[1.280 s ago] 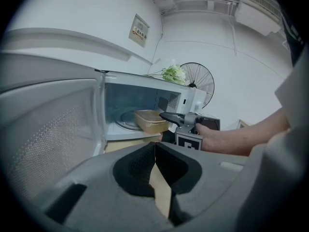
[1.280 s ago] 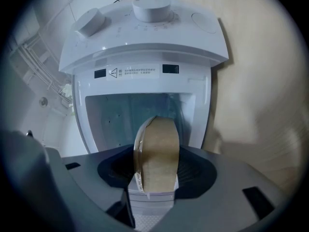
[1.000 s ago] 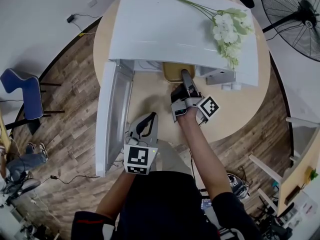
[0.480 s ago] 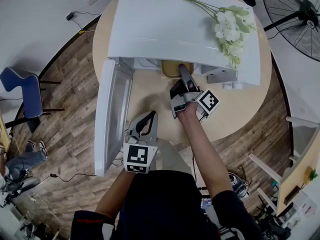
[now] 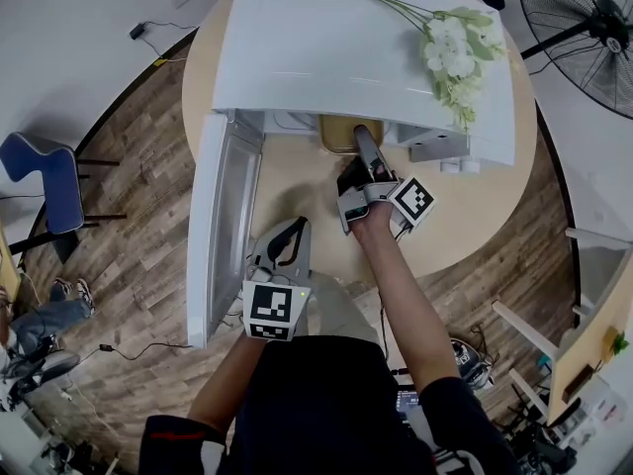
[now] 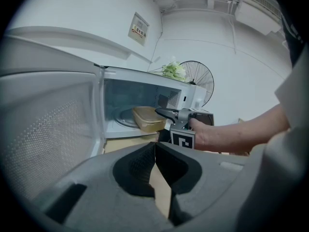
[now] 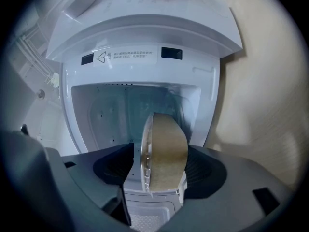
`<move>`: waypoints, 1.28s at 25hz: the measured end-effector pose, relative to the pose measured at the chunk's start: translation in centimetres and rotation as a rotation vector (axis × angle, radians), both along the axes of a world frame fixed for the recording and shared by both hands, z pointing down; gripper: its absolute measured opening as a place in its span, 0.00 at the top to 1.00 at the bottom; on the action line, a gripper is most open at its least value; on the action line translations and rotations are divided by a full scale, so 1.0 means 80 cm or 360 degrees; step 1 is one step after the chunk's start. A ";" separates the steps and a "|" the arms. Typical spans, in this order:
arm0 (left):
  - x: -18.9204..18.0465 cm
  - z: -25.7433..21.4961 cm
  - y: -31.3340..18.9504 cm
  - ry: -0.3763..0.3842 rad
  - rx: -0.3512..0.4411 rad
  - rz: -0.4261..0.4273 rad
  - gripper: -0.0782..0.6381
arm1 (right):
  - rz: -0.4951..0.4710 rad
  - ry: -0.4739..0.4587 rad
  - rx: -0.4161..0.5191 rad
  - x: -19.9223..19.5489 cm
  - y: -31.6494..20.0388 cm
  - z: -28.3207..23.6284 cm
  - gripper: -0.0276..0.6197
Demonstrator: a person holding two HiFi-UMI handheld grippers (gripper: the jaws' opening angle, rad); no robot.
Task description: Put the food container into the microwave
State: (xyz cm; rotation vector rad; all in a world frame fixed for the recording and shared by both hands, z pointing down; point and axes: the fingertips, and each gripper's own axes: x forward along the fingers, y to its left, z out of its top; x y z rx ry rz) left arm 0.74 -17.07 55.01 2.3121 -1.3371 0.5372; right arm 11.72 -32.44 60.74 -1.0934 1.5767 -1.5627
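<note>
White box microwave oven (image 5: 346, 57) on round light-wood table (image 5: 297, 186), its door (image 5: 223, 226) swung fully open to the left. Tan translucent plastic food container (image 5: 334, 139) is inside the cavity mouth, at the front right, part over the round glass turntable (image 6: 124, 117). Right gripper (image 5: 362, 142) reaches into the opening, roughly level, one jaw above and one below the container's near end (image 7: 166, 151). Its jaws have just been opening. The container is between them, with a clear gap on the lid side, so the grip is released; cannot tell if the other pad touches the base. Left gripper (image 5: 294, 231) hangs at the near table edge, just beside the open door and well apart from the container, fingers closed together on nothing (image 6: 154, 149). Spray of white artificial flowers (image 5: 450, 52) lies on the microwave top, far right. Black standing fan (image 5: 584, 28) is far right on the floor, blue chair (image 5: 45, 181) at left.
</note>
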 end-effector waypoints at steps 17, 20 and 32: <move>0.005 -0.001 0.008 -0.0003 -0.0001 0.0052 0.87 | -0.0087 -0.0009 0.0012 -0.006 0.016 0.003 0.50; 0.005 -0.002 0.010 0.0004 0.0000 0.0055 0.87 | -0.0081 -0.0008 -0.0007 -0.003 0.025 0.007 0.50; 0.011 -0.005 0.002 0.0009 0.0016 0.0086 0.87 | -0.0268 0.0407 0.0168 0.010 0.066 -0.001 0.50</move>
